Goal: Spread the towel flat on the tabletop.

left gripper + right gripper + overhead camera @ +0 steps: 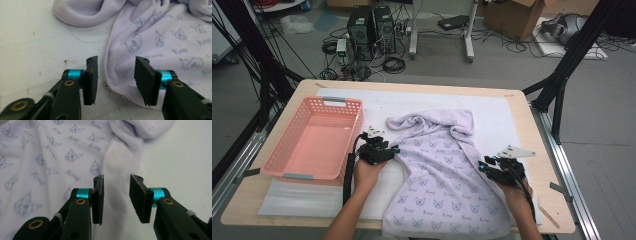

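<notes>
High view: the left gripper [388,149] sits at the left edge of a lilac towel [439,175], held low over the table with the person's left hand [368,172] wrapped under its body and the forearm coming up from the bottom edge. Its jaws point right, toward the cloth. In the left gripper view, the left gripper's jaws stand apart, with the towel's stitched hem lying on the table in the gap between them; the pads do not press on it. The right gripper [482,165] is at the towel's right edge, held by the right hand [512,192], its forearm slanting in from the lower right, its jaws pointing left at the cloth. In the right gripper view, the right gripper's jaws are also parted, with a fold of the towel's edge below the gap and no pad clamped on it; that picture is a little blurred.

The towel, printed with small blue cat faces, lies spread down the middle of a white mat [507,117] on the wooden table [542,150], its far end bunched into thick rolls and its near end hanging over the table's front edge.

A pink plastic basket [347,137] with perforated walls stands just left of the left gripper, apart from the towel, with nothing inside it.
</notes>
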